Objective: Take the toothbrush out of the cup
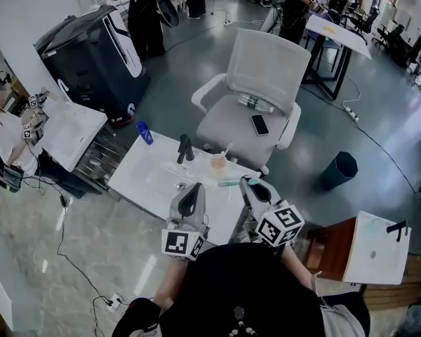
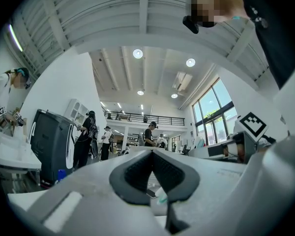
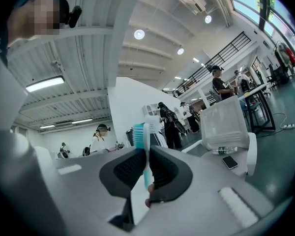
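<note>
I see open tabletop (image 1: pixel 144 177) on the near left. At the far edge the cup (image 1: pixel 218 162) and a dark upright object (image 1: pixel 185 148) stand in the way, with a chair (image 1: pixel 266 69) beyond.

You've got a white office chair (image 1: pixel 266 62) just past your white table (image 1: pixel 144 177), with 1 phone (image 1: pixel 259 124) and 1 water bottle (image 1: pixel 255 104) lying on its seat. A blue bottle (image 1: pixel 144 132) is by the table's far-left corner. A dark bin (image 1: pixel 337 169) stands on the floor right of the chair, and a big dark case (image 1: pixel 91 58) is off to the left.

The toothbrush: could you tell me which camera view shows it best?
The right gripper view: the toothbrush stands upright, clamped in the right gripper's jaws. The head and left gripper views show at most a teal speck.
</note>
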`<state>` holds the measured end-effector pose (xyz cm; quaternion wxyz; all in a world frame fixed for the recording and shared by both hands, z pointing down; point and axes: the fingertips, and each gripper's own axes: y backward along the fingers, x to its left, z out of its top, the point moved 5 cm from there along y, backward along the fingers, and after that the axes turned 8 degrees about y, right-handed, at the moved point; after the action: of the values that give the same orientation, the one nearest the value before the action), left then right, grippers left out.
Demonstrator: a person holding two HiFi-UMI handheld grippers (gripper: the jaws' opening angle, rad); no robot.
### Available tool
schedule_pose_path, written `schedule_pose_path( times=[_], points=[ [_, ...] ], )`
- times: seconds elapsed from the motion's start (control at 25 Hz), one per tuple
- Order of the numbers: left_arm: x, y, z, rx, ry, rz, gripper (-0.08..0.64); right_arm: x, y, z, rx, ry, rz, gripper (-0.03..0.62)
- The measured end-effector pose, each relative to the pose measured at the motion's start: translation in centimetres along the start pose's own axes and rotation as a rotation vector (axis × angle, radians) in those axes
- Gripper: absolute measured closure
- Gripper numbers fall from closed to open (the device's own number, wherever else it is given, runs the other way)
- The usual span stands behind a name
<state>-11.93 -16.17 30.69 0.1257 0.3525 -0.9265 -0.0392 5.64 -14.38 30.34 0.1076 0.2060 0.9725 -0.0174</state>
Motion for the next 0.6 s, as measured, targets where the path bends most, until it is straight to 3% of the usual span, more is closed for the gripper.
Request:
schedule_pose_path(
  times=[0.28, 0.6],
  points=[
    [-0.45, -0.21, -0.41, 0.008, -0.007, -0.021, 0.558, -0.42, -0.17, 0.22, -0.006, -0.012, -0.007, 0.569],
    [0.29, 0.48, -0.46, 0.006, -0.003, 0.006, 0.558, 0.08, -0.81, 0.0, -0.002, -0.011, 0.013, 0.569]
  ],
)
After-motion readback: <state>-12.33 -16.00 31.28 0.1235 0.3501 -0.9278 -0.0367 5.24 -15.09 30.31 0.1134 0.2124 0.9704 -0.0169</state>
